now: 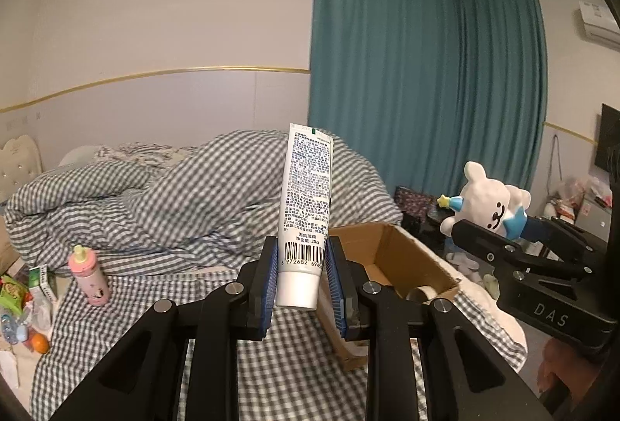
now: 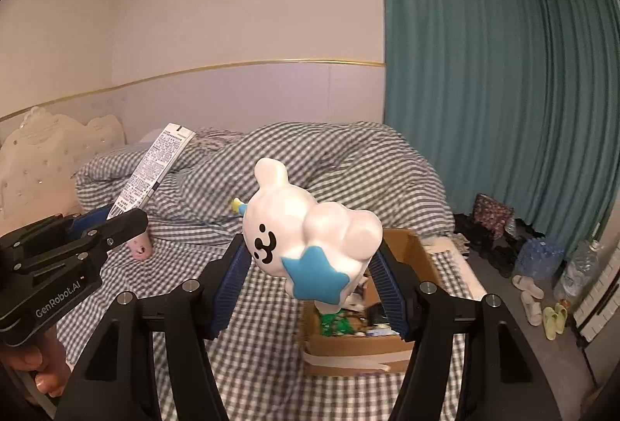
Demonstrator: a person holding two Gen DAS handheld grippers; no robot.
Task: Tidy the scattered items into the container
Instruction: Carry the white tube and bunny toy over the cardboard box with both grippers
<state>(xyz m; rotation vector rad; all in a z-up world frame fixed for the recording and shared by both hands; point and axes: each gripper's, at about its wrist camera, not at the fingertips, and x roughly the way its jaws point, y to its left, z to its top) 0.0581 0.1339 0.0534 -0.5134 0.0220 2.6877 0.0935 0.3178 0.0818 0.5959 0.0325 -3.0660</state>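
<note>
So the white squeeze tube with small black print and a barcode [image 1: 304,215] is standing cap-end down between the blue pads of the left hand-held gripper [image 1: 301,279], which is clamped narrow on its lower part, right by the barcode. The flat crimped end points up and leans slightly right. It hangs in the air above the bed, just left of the open brown cardboard box [image 1: 391,266].

The right hand-held gripper [image 2: 310,277] is holding the glossy white cartoon animal figurine with a black smiley face and a blue star on its body [image 2: 306,231], jaws at a medium width pressed on its sides. The figurine is tipped sideways, ears up and to the left, and sits above the box, which already has some mixed stuff inside, hard to make out what.

The box rests on the grey and white checked bedding [image 1: 174,200], with white tape along its front. Further left on the bed there's a pink baby bottle with a pale yellow top [image 1: 88,275] standing upright, plus a heap of small packets and an orange at the edge. Teal curtains [image 1: 407,72] hang behind.
</note>
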